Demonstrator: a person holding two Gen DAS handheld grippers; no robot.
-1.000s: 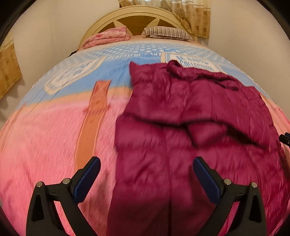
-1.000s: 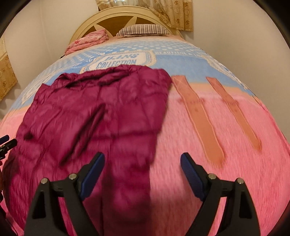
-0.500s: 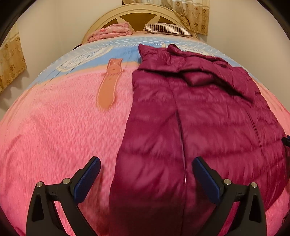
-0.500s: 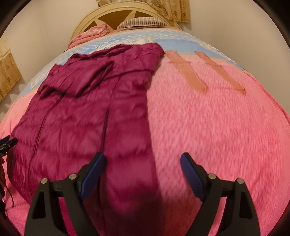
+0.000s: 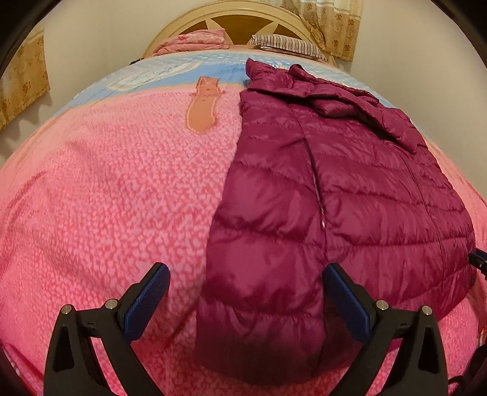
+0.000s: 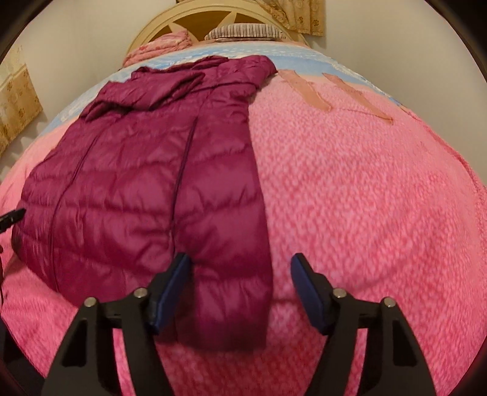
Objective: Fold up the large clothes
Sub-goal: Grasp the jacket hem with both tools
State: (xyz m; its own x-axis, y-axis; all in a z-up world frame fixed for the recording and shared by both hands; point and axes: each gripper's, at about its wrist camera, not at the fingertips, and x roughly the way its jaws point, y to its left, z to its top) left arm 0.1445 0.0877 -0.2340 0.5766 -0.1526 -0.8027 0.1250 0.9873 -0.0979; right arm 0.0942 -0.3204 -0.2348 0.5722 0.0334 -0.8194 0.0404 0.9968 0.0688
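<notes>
Change: a second ago both grippers looked at the jacket's middle, with the headboard close above; now both face its near hem, low over the bed.
Meaning: they seem lined up on the two near hem corners, so the next fold probably carries the hem toward the far collar. No grasp is made yet.
Left gripper [image 5: 243, 300]: jaws wide apart, nothing clamped; the jacket's left hem corner lies between them.
Right gripper [image 6: 240, 289]: jaws closing, pads not yet pressing; the right hem corner lies between them, against the left pad.
Jacket [image 5: 328, 195]: laid lengthwise mid-bed, hem near, collar far; sides and sleeves already turned in, leaving a long narrow panel.
Jacket material: maroon quilted puffer, glossy shell, stitched in cross bands; puffy, likely slippery and springy.
Blanket [image 5: 106, 189]: pink, nubbly weave, blue band far off.
Far end: striped pillow [image 5: 289, 45], folded pink cloth [image 5: 194, 41], rounded headboard [image 6: 210, 21].
</notes>
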